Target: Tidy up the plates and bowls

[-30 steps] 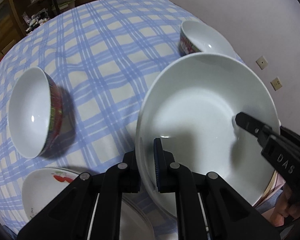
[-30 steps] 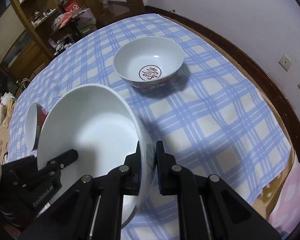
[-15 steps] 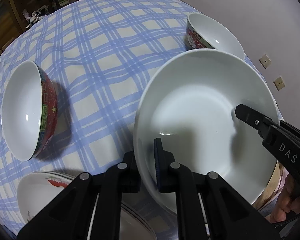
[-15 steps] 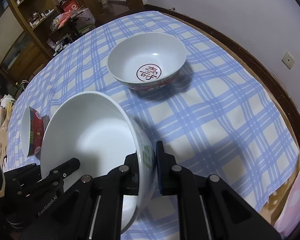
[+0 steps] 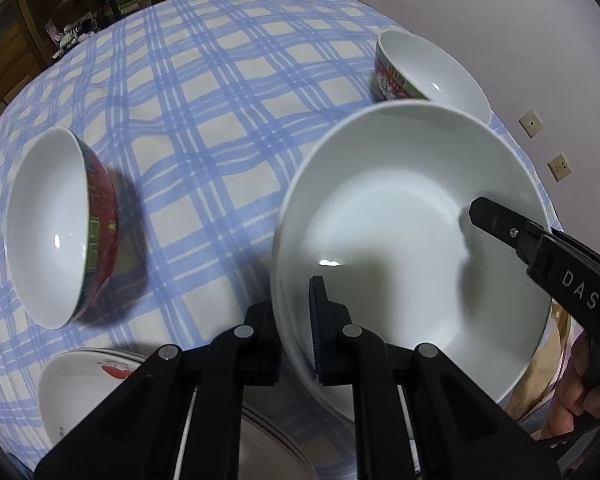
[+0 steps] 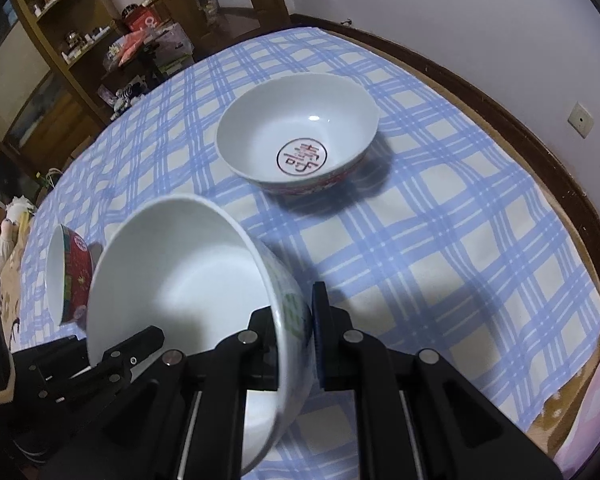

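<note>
A large white bowl [image 5: 400,220] hangs above the checked tablecloth [image 5: 220,120], gripped from two sides. My left gripper [image 5: 296,308] is shut on its near left rim. My right gripper [image 6: 300,312] is shut on the opposite rim of this bowl [image 6: 180,272], one pad inside and one on the patterned outer wall. A right finger [image 5: 496,216] reaches into the bowl from the right in the left wrist view. A left finger [image 6: 140,344] shows at the lower left in the right wrist view.
A small red bowl [image 5: 60,224] [image 6: 70,276] stands to the left on the cloth. A white bowl with a red character inside [image 6: 296,136] [image 5: 424,72] stands beyond. Stacked plates with a red motif [image 5: 84,392] lie near left. The table edge [image 6: 520,120] and wall run along the right.
The held bowl has tipped a little, so more of its patterned outer wall shows in the right wrist view. Both grips are unchanged.
</note>
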A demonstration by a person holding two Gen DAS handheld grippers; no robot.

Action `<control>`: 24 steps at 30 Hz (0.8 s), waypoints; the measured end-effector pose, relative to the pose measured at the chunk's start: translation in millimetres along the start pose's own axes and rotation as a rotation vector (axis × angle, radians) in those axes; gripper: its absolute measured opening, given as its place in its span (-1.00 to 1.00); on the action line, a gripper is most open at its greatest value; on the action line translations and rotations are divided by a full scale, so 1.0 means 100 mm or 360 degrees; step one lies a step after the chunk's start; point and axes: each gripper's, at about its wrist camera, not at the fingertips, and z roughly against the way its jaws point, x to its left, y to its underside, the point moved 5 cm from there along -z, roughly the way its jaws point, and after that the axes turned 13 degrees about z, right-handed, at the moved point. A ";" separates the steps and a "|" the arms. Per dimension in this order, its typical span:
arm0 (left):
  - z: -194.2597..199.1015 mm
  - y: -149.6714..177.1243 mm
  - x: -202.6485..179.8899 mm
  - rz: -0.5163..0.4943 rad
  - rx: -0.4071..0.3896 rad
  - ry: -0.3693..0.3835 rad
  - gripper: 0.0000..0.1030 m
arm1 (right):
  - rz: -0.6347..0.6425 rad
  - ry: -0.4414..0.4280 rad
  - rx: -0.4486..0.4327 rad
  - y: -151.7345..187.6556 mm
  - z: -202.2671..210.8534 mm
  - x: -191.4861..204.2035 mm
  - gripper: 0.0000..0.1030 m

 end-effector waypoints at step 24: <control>0.72 -0.18 0.21 0.0053 -0.0172 0.0073 -0.27 | -0.0074 -0.0067 -0.0253 -0.08 0.40 -0.05 -0.23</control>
